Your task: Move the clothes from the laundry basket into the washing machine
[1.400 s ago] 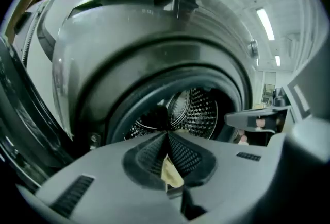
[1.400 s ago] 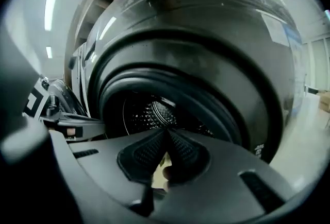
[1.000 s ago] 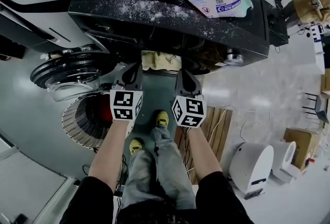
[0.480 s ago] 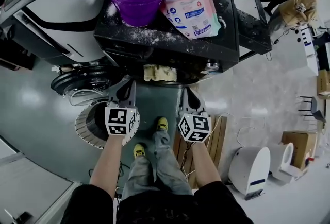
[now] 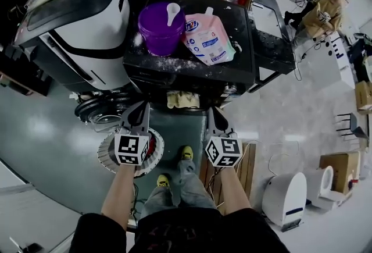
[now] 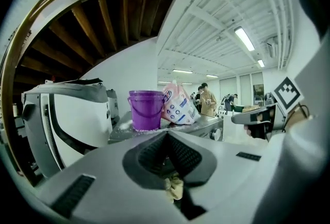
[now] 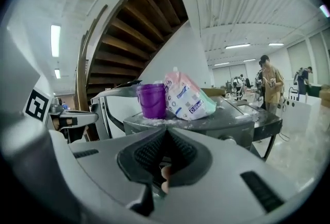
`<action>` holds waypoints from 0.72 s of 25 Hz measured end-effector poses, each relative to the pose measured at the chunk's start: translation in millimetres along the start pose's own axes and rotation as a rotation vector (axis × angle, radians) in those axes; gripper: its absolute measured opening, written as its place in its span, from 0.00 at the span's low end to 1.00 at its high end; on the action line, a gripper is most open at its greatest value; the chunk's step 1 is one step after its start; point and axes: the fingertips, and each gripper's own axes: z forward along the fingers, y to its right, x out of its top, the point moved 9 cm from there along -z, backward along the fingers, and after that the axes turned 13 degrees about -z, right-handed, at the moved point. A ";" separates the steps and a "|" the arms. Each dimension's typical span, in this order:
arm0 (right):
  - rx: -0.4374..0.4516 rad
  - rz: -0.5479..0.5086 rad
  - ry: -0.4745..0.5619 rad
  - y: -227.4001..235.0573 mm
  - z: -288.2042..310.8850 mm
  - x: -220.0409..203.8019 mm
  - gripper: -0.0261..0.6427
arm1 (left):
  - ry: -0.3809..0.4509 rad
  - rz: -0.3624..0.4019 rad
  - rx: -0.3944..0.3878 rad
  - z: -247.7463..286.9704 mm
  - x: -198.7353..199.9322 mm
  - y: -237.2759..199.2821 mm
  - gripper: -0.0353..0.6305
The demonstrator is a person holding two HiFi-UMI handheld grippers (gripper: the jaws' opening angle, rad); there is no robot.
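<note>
The dark washing machine [image 5: 192, 66] stands ahead. A pale yellow cloth [image 5: 182, 99] hangs at its front opening, and its round door [image 5: 99, 110] is swung open to the left. My left gripper [image 5: 140, 107] and right gripper [image 5: 210, 112] are held level on either side of that cloth, both shut and empty. Below the left gripper sits the round ribbed laundry basket [image 5: 109, 156] with something red [image 5: 151, 146] inside. In the left gripper view the shut left gripper [image 6: 167, 133] faces the machine, and the yellow cloth [image 6: 174, 188] shows under its pads. The right gripper [image 7: 166, 133] is likewise shut.
A purple bucket [image 5: 161, 28] with a white scoop and a pink detergent bag [image 5: 208, 40] stand on the machine's powder-dusted top. A white appliance [image 5: 81, 31] stands to the left, a wooden pallet [image 5: 244, 156] and a white device [image 5: 285, 199] to the right. People stand at the back right [image 5: 322, 10].
Both grippers have risen, still shut, together with my head. The machine's top now shows in full, and the basket shows further out from under the left gripper.
</note>
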 end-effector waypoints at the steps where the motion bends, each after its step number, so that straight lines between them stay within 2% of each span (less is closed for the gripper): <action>1: -0.006 0.001 0.008 0.3 -2.5 7.8 0.05 | 0.006 0.008 -0.003 -3.8 7.8 -0.8 0.07; 7: -0.020 -0.073 0.026 2.8 -26.5 46.6 0.05 | 0.047 0.025 0.012 -37.3 40.3 -3.4 0.07; 14: -0.065 -0.084 0.033 9.3 -67.9 66.1 0.05 | 0.097 0.004 0.038 -67.5 62.3 -2.8 0.07; 18: -0.087 -0.087 0.042 11.5 -85.3 72.1 0.04 | 0.105 0.039 0.042 -79.5 74.6 4.5 0.07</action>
